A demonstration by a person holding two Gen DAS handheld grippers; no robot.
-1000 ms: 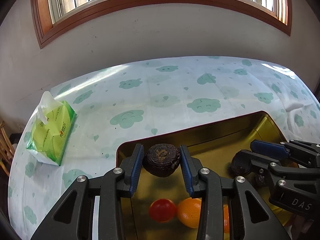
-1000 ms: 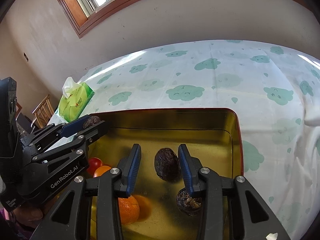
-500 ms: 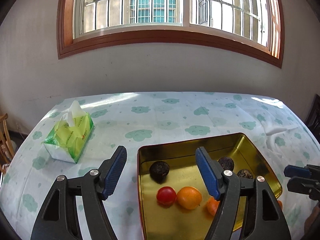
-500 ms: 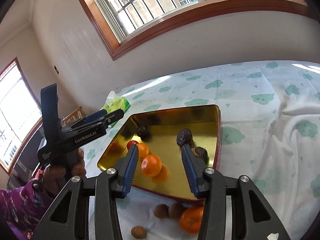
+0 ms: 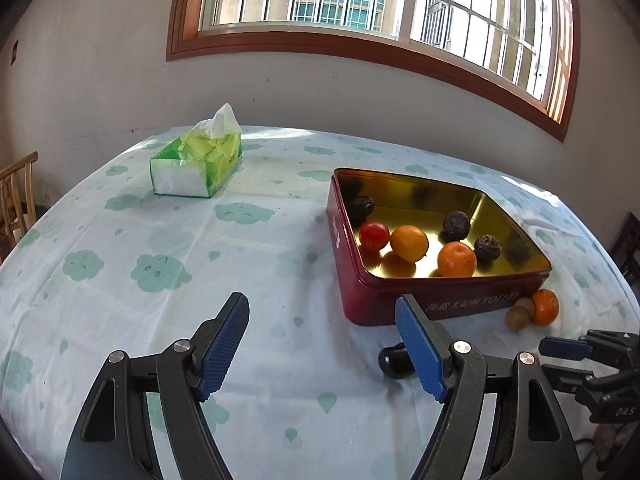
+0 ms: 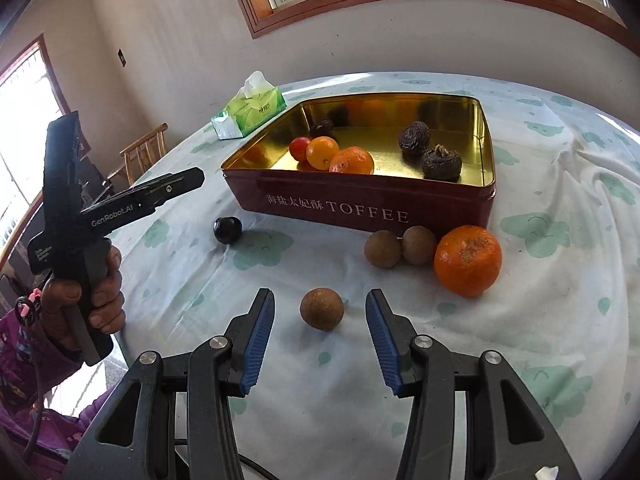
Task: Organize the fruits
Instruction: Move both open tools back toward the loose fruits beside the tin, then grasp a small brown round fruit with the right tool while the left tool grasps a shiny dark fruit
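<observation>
While both grippers hang over the cloth in front of the tin, neither has hold of anything: the left gripper (image 5: pixel 322 346) stands wide with only bare tablecloth between its blue pads, its jaws having just been opening, and the right gripper (image 6: pixel 320 338) is parted less far, also just opened, framing a small brown fruit (image 6: pixel 322 309) at lower centre without touching it. The red toffee tin (image 6: pixel 360 204) sits mid-frame on the table (image 6: pixel 560 320) and already carries a tomato, two oranges and three dark wrinkled fruits. Outside it: a large orange (image 6: pixel 468 260) touching a pair of brown fruits (image 6: pixel 400 247) right against the tin's front wall, and a dark round fruit (image 6: pixel 227 230) alone at left centre. A tissue pack (image 5: pixel 196 158) lies upper left, well apart. Risks, as I judge them: the brown fruit is round and on soft, rumpled cloth, so an off-centre close could squirt it forward toward the tin. The narrow opening leaves little margin either side. The left gripper's right-hand finger hides part of the dark fruit, so a blind reach could knock it rolling.
</observation>
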